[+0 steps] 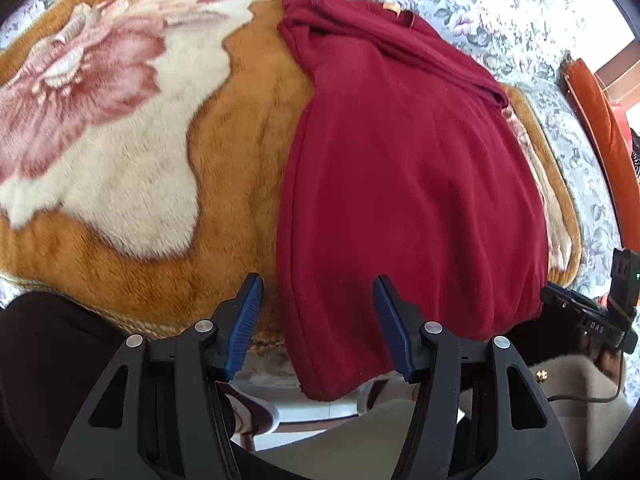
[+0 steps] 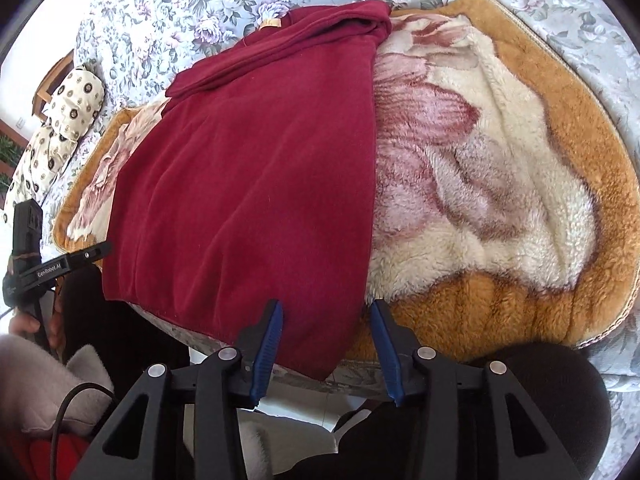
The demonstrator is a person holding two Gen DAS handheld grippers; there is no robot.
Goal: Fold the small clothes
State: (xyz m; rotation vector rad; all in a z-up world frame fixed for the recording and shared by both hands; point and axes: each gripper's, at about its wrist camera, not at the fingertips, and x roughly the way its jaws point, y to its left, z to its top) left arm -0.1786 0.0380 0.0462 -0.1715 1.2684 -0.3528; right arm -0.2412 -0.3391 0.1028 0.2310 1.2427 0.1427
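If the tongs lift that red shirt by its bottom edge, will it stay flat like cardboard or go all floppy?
Probably floppy: the red shirt already droops over the bed's edge near the open left tongs and right tongs. It looks soft and light, so it should lift easily. The fuzzy blanket underneath may grip it, so it likely won't slide much.

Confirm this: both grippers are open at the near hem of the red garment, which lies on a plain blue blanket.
One thing is wrong: the blanket is orange-brown plush with a cream and pink flower, as both wrist views show. The left gripper and right gripper are open at the red garment.
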